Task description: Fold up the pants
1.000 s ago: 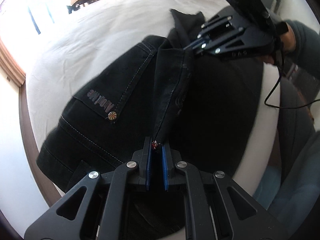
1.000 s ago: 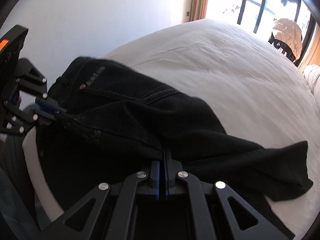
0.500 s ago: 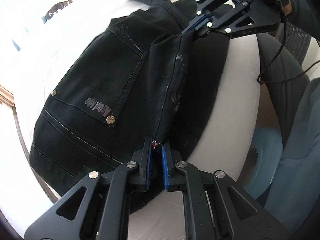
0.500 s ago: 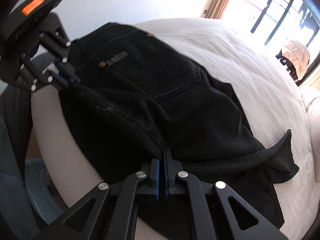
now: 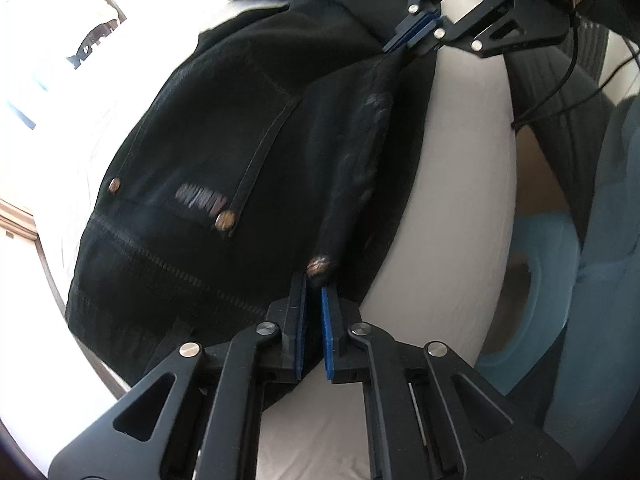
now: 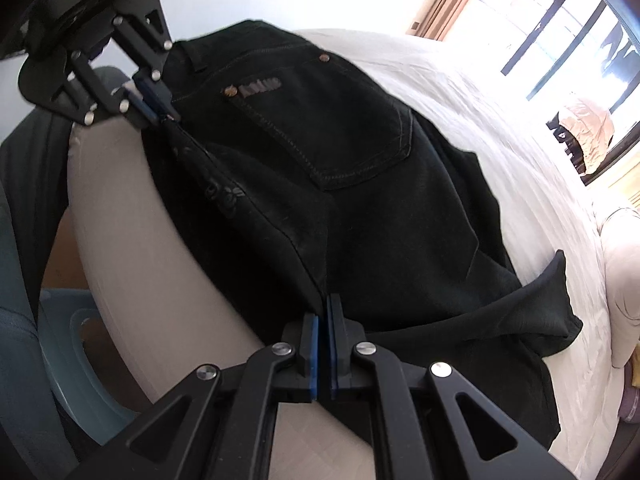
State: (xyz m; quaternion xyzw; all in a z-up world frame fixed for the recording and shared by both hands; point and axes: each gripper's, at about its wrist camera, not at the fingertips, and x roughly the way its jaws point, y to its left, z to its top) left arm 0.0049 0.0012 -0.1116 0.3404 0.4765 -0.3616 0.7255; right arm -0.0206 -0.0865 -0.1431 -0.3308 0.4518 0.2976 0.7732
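Here the black denim pants (image 5: pixel 248 152) are spread back-pocket-up on the white-sheeted bed (image 6: pixel 500 128), near its edge, one side draped over it. The left gripper (image 5: pixel 313 280) is clamped on the waistband end of a raised seam edge beside a copper rivet (image 5: pixel 318 266); its jaws are narrow, pinching fabric. The right gripper (image 6: pixel 323 312) is clamped further down the same edge, jaws nearly closed on cloth. The edge is held taut between both, likely so one half can be carried over the other in a lengthwise fold. Legs (image 6: pixel 552 304) are bunched toward the far side.
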